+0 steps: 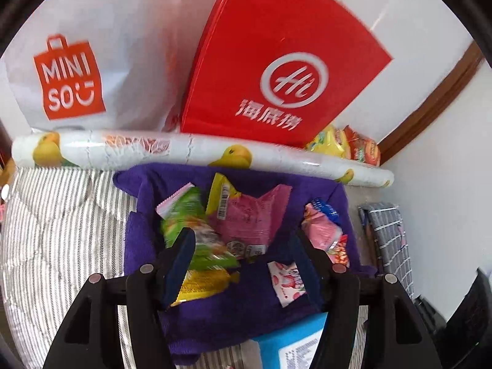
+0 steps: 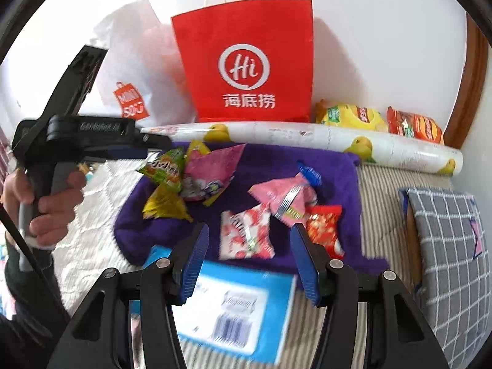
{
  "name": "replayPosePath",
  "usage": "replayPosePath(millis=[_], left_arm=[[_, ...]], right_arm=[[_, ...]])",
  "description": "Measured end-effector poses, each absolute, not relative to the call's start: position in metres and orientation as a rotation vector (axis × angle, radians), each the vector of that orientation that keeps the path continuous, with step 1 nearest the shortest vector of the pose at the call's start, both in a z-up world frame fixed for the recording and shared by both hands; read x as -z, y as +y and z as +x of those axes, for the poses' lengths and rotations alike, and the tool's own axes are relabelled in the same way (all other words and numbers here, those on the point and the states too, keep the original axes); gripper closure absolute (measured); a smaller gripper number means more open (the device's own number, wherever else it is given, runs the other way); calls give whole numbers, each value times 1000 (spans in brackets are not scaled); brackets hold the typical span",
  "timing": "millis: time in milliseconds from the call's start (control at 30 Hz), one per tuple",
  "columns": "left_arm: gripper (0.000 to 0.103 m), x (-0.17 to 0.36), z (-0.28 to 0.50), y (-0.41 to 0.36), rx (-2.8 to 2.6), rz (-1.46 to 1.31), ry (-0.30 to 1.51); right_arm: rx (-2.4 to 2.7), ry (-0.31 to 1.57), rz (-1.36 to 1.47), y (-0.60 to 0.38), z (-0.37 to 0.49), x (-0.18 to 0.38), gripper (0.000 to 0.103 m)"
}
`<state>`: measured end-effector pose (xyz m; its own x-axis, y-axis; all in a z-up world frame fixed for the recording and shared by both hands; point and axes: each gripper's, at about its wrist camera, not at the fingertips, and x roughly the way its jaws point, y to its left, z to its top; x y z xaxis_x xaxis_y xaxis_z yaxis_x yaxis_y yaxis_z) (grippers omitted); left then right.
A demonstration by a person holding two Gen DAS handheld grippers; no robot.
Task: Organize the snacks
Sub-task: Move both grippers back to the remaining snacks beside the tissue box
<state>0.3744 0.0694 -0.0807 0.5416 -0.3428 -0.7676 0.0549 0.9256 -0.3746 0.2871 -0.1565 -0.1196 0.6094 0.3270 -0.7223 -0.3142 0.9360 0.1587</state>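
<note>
Several snack packets lie on a purple towel on the bed. A green packet, a yellow one and a big pink one sit in a pile at the left. A white-and-red strawberry packet, a pink packet and a red packet lie to the right. My left gripper is open, hovering right over the pile; it also shows in the right wrist view. My right gripper is open above the strawberry packet.
A red paper bag and a white MINISO bag stand against the wall behind a rolled lemon-print sheet. Yellow and orange chip bags lie at the back right. A blue box lies near me, a checked pillow to the right.
</note>
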Motion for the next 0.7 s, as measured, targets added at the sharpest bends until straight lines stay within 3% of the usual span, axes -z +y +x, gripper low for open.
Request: replayPosePath(millis=[200, 600, 633, 700], left_arm=[[37, 50, 344, 69, 226, -281, 906], [37, 56, 258, 119, 164, -304, 901], [37, 58, 252, 121, 161, -300, 902], [37, 62, 236, 129, 149, -291, 907]], right_arm=[[-408, 854, 26, -141, 251, 113, 48], [-553, 805, -18, -76, 190, 99, 49], [-550, 809, -36, -68, 190, 103, 51], [-552, 834, -45, -58, 190, 112, 66]])
